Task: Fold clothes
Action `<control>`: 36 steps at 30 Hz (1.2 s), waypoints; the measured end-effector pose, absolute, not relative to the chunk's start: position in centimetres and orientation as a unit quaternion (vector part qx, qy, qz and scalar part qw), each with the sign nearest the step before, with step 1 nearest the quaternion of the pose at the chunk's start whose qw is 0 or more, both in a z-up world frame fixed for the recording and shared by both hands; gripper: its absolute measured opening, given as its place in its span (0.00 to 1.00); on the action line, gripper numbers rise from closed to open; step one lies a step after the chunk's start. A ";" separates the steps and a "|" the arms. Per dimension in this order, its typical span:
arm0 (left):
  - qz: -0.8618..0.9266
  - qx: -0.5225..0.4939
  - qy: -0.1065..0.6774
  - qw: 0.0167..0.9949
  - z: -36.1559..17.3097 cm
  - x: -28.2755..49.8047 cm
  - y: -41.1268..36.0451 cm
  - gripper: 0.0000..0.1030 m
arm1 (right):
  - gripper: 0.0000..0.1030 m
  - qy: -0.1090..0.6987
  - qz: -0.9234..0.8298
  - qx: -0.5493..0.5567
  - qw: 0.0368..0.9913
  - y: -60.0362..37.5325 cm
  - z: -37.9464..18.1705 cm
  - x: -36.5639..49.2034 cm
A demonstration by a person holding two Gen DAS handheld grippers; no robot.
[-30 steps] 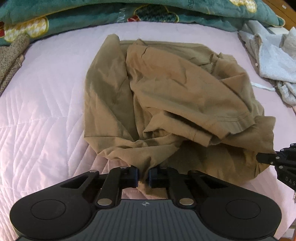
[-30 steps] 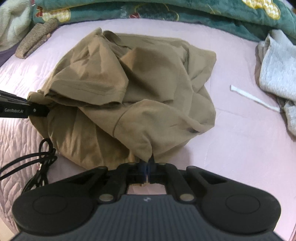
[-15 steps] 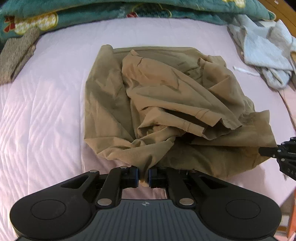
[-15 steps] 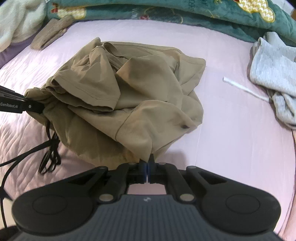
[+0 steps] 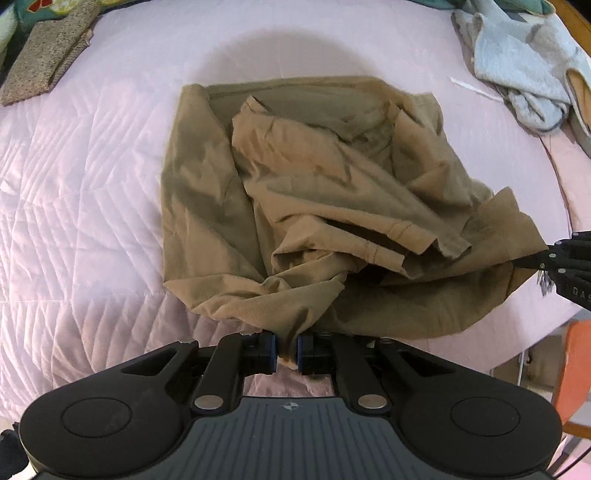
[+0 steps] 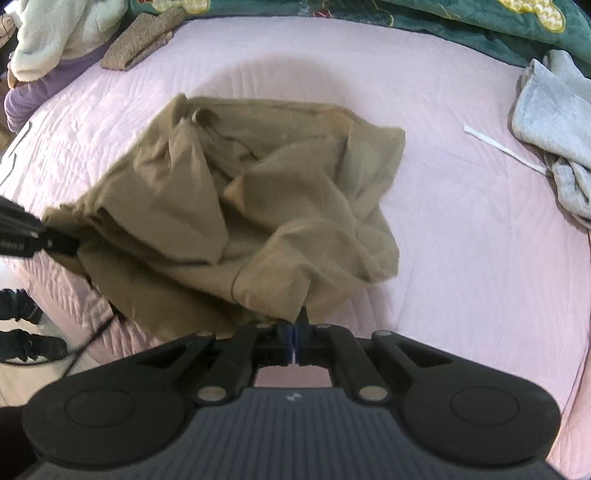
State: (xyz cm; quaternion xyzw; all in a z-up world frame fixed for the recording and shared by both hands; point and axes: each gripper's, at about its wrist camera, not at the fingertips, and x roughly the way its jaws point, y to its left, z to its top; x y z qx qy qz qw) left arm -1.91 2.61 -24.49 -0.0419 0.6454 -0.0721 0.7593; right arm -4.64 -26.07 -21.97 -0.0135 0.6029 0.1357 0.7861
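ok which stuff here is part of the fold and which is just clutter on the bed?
In the job:
- tan shirt
- left gripper, shut on its near edge
- right gripper, shut on another edge

Lying about:
- light blue garment
- brown knit piece
- white strip
- teal quilt

Left gripper (image 5: pixel 286 349) pinches khaki garment (image 5: pixel 314 192) on bedspread (image 5: pixel 92 184).

I see open bed (image 5: pixel 92 184) to the shirt's (image 5: pixel 295 177) left and beyond it toward the head edge. At the right edge a grey heap (image 6: pixel 554 122) and white strip (image 6: pixel 502 147) crowd my way; a brown cloth (image 5: pixel 48 55) blocks the far left corner.
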 end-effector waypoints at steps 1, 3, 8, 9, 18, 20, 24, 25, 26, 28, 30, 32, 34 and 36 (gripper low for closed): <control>-0.070 -0.045 0.642 0.762 -24.2 -1.0 2.7 0.09 | 0.01 0.599 0.137 -0.015 0.788 -26.1 -21.6 -3.7; -0.068 -0.050 0.635 0.768 -23.5 0.8 3.0 0.09 | 0.01 0.593 0.140 -0.015 0.793 -26.0 -21.0 -2.2; -0.075 -0.054 0.633 0.768 -22.5 6.9 3.9 0.09 | 0.01 0.583 0.142 -0.012 0.800 -25.6 -20.0 2.2; -0.074 -0.060 0.633 0.769 -22.4 8.1 4.2 0.09 | 0.01 0.582 0.141 -0.010 0.801 -25.7 -20.0 3.3; -0.050 -0.090 0.662 0.742 -25.5 17.1 7.4 0.10 | 0.01 0.591 0.133 -0.004 0.795 -27.5 -22.1 12.4; -0.043 -0.097 0.671 0.734 -26.8 18.7 7.8 0.11 | 0.01 0.598 0.135 -0.002 0.790 -27.5 -23.1 13.9; -0.038 -0.094 0.674 0.732 -28.5 21.0 8.4 0.12 | 0.01 0.604 0.134 -0.004 0.785 -27.5 -24.9 16.2; -0.038 -0.094 0.674 0.732 -29.0 21.6 8.5 0.12 | 0.01 0.606 0.134 -0.006 0.784 -27.6 -25.4 16.8; -0.038 -0.091 0.673 0.733 -29.4 22.1 8.6 0.13 | 0.01 0.606 0.134 -0.007 0.784 -27.5 -25.9 17.4; -0.036 -0.084 0.670 0.737 -30.0 23.1 8.7 0.14 | 0.01 0.606 0.133 -0.008 0.784 -27.4 -26.8 18.4; -0.035 -0.075 0.666 0.742 -30.7 23.8 8.7 0.15 | 0.01 0.606 0.131 -0.010 0.785 -27.3 -27.6 19.1; -0.039 -0.068 0.657 0.750 -31.4 24.2 8.5 0.15 | 0.01 0.604 0.128 -0.011 0.787 -27.3 -28.4 19.6; -0.039 -0.057 0.650 0.757 -32.1 24.6 8.4 0.19 | 0.01 0.602 0.125 -0.011 0.788 -27.3 -29.2 19.8; -0.036 -0.048 0.641 0.765 -32.7 24.6 8.2 0.23 | 0.02 0.601 0.122 -0.009 0.790 -27.3 -30.1 20.0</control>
